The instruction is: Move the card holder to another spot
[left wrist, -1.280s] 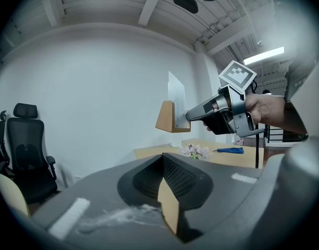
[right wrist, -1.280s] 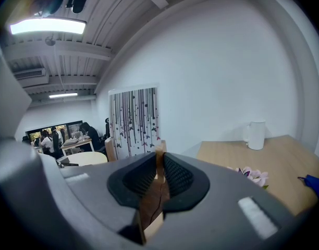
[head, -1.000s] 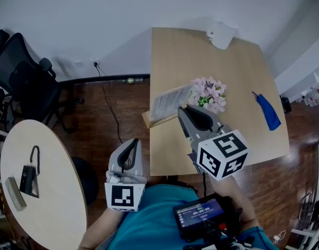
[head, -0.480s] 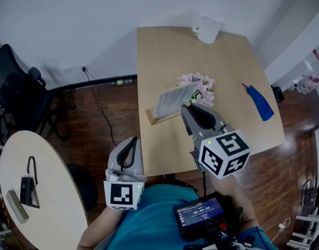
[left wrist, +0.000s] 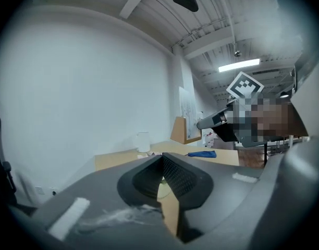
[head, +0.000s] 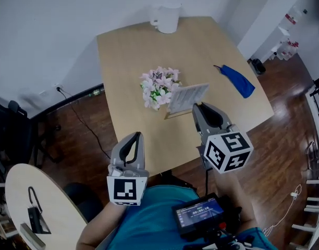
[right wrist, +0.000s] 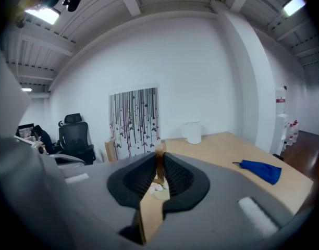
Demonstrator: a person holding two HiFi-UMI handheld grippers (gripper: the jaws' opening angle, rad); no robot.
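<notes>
The card holder (head: 175, 113) is a wooden strip bearing an upright card (head: 187, 97) printed with dark vertical streaks. In the head view it stands just right of the pink flowers (head: 158, 86) over the table (head: 128, 46). My right gripper (head: 203, 109) is shut on the strip's end. In the right gripper view the wood (right wrist: 160, 158) shows pinched between the jaws of the right gripper (right wrist: 159, 177), with the card (right wrist: 134, 121) behind. I cannot tell whether the holder rests on the table. My left gripper (head: 134, 138) hangs off the table's near edge, shut and empty (left wrist: 162, 172).
A white jug (head: 167, 19) stands at the table's far edge and a blue cloth (head: 234, 80) lies at its right. A round side table (head: 24, 191) with small items is at lower left. A black office chair (right wrist: 76, 137) stands by the wall.
The card holder, in my right gripper, has gone from the flowers' left side to their right side. The head view has swung. My left gripper stays off the table's near edge.
</notes>
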